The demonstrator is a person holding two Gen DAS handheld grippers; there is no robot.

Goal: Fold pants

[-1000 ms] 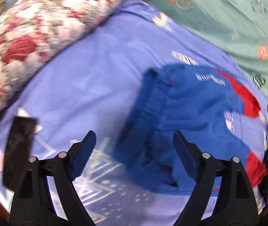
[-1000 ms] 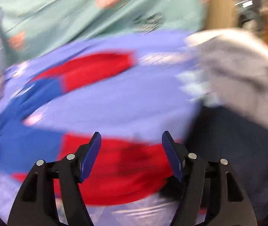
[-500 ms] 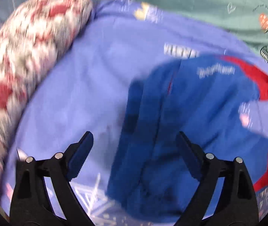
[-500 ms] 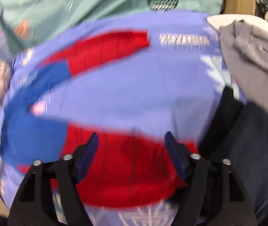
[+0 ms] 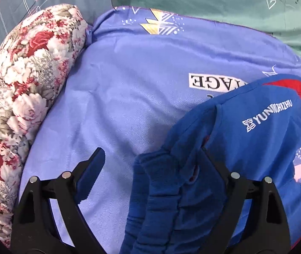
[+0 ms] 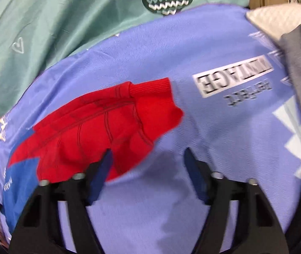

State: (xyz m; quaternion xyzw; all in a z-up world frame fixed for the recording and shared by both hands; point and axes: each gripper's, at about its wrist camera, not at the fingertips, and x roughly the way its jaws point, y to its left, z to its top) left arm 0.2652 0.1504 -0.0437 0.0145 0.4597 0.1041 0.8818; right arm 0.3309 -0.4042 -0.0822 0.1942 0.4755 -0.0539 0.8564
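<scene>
A periwinkle printed sheet [image 5: 129,97] covered most of the scene and served as the work surface; a boxed word was printed on it, upside down from the cameras. Beyond its far edge lay a teal cloth [image 6: 44,21] patterned with hearts. Along the left side a floral pillow [image 5: 23,89] pressed against the sheet's edge, with a grey-blue checked fabric [image 5: 23,4] behind it. At the right edge in the right wrist view a grey garment [image 6: 300,63] overlapped the sheet, a white quilted item [image 6: 277,19] showing just behind it.

The pants [image 5: 245,139], blue at the top and red toward the leg ends, lay on the sheet toward its right half. Their gathered waistband [image 5: 161,190] was bunched up close to the left camera, lying between the fingers of the left gripper [image 5: 152,171] and hiding much of the right-hand finger. That gripper stood wide apart, closed on nothing; whether the cloth touched its pads could not be told.

In the right wrist view, one red leg [image 6: 99,131] with its ribbed cuff [image 6: 152,91] stretched out toward the far right. The right gripper [image 6: 148,169] was likewise spread wide and empty, its left-hand finger overlapping the near edge of the red leg, its other finger over bare sheet.
</scene>
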